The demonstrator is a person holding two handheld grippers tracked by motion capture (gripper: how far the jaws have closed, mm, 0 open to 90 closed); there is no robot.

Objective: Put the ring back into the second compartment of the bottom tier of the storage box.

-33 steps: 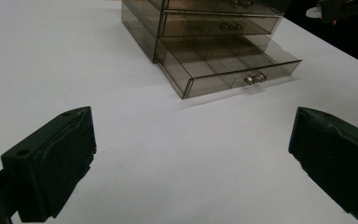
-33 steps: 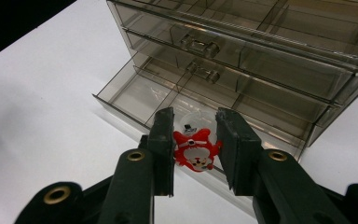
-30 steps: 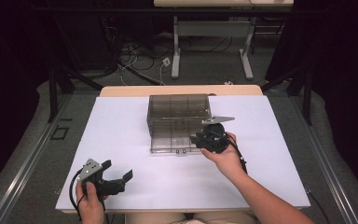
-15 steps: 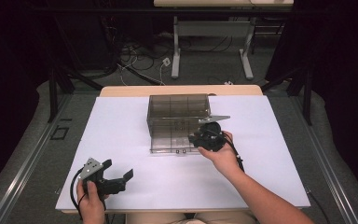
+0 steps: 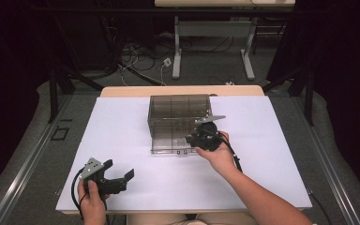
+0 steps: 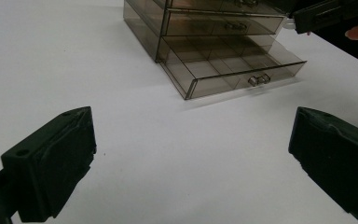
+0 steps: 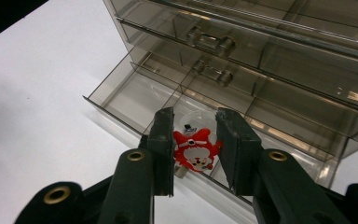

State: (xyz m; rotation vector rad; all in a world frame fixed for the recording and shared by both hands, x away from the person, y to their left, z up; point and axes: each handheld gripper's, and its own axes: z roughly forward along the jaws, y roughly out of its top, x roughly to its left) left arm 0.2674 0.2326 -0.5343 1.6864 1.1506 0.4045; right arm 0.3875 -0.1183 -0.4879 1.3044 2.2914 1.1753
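Note:
A smoky see-through drawer cabinet (image 5: 178, 112) stands mid-table with its bottom drawer (image 5: 168, 146) pulled out toward me. My right gripper (image 5: 193, 139) hovers over the drawer's right end, shut on a small red and white toy figure (image 7: 193, 151). In the right gripper view the figure sits between the two pads of the right gripper (image 7: 196, 122), above a divided compartment of the drawer (image 7: 135, 100). My left gripper (image 5: 122, 172) rests near the table's front left, and its jaws stand wide open. The left gripper (image 6: 186, 158) looks at the cabinet (image 6: 205, 21) and drawer (image 6: 228, 65).
The white table top (image 5: 272, 154) has free room on both sides of the cabinet. The two upper drawers (image 7: 261, 51) are pushed in. Beyond the table's far edge are the floor, cables and another table's legs (image 5: 178, 51).
The right gripper with the red figure has edged slightly left, toward the open drawer. The left gripper has stayed where it was.

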